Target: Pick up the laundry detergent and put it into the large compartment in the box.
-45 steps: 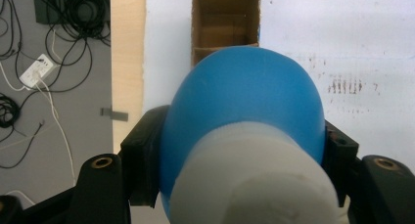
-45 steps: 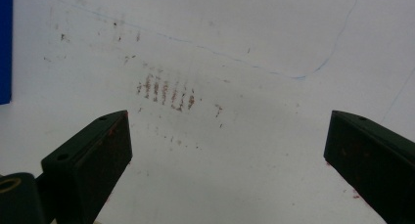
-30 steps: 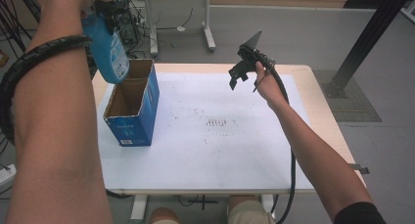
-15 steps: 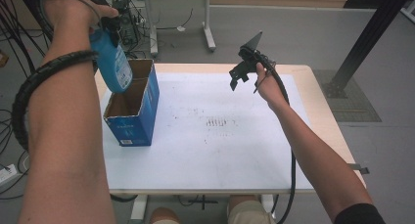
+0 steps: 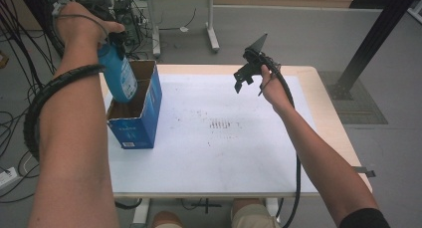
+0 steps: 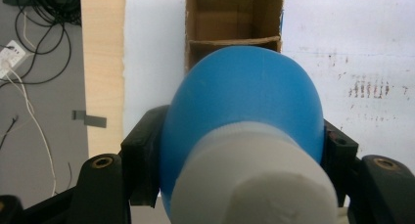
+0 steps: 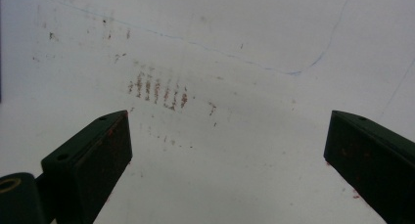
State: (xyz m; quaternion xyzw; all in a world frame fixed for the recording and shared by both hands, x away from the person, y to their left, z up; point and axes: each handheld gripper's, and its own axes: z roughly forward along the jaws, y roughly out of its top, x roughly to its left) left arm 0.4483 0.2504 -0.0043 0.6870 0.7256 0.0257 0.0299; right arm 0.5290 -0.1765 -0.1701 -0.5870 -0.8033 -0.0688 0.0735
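A blue bottle (image 5: 118, 74) with a white cap (image 6: 254, 182) hangs over the open blue cardboard box (image 5: 135, 122) at the table's left side, its base lowered toward the box's mouth. My left gripper (image 5: 110, 36) is shut on it near the cap end, and in the left gripper view (image 6: 240, 150) both black jaws press its sides. The box's brown inside (image 6: 235, 18) shows a divider and looks bare. My right gripper (image 5: 248, 74) hovers above the white sheet toward the table's far side, open with nothing between its jaws (image 7: 227, 150).
A white sheet (image 5: 224, 138) with reddish-brown smudges (image 5: 221, 124) covers the wooden table (image 5: 328, 113). Cables and equipment lie on the floor beyond the table's left edge. A black post (image 5: 373, 34) stands at the far right.
My left hand has brought the blue bottle down toward the box's opening. The right gripper has held its place.
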